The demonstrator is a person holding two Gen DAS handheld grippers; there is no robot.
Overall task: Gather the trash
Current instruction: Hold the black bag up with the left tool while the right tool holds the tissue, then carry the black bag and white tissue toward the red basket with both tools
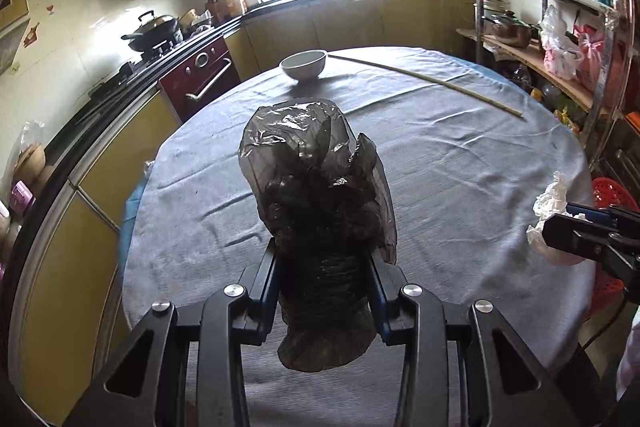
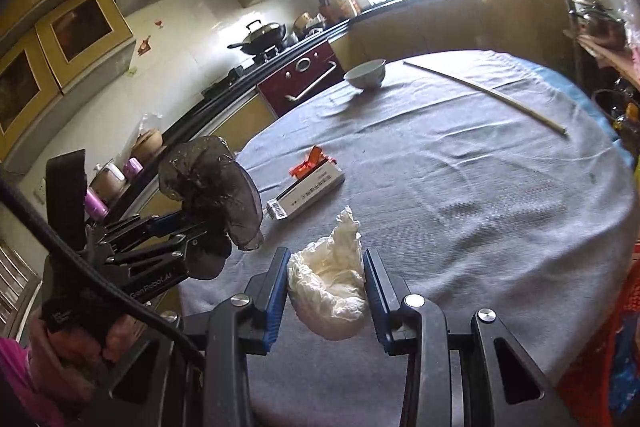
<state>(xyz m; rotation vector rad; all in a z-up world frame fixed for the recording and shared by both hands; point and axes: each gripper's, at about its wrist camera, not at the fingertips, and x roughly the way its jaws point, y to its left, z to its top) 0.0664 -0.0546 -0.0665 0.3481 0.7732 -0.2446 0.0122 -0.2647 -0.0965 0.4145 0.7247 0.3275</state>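
Round table under a wrinkled grey cloth [image 1: 440, 163], with a white ceramic bowl [image 1: 303, 64] at the far edge and a long thin pale stick [image 1: 432, 82] just beside it. Black lidded wok [image 1: 154, 31] on the stove, dark red oven door [image 1: 200, 77] below. White rectangular carton with orange torn flap [image 2: 308, 187] lies on the cloth.

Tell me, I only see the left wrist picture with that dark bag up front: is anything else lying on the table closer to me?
Observer: Yes. The right wrist view shows a white box with a barcode label, lying on the grey tablecloth.
Operator: Anything on it?
Observer: An orange wrapper at its far end.
Operator: And that white stuff at my right edge?
Observer: A crumpled white tissue wad, clamped between the right gripper pads.
Operator: Who holds the left gripper?
Observer: A hand with a pink sleeve.
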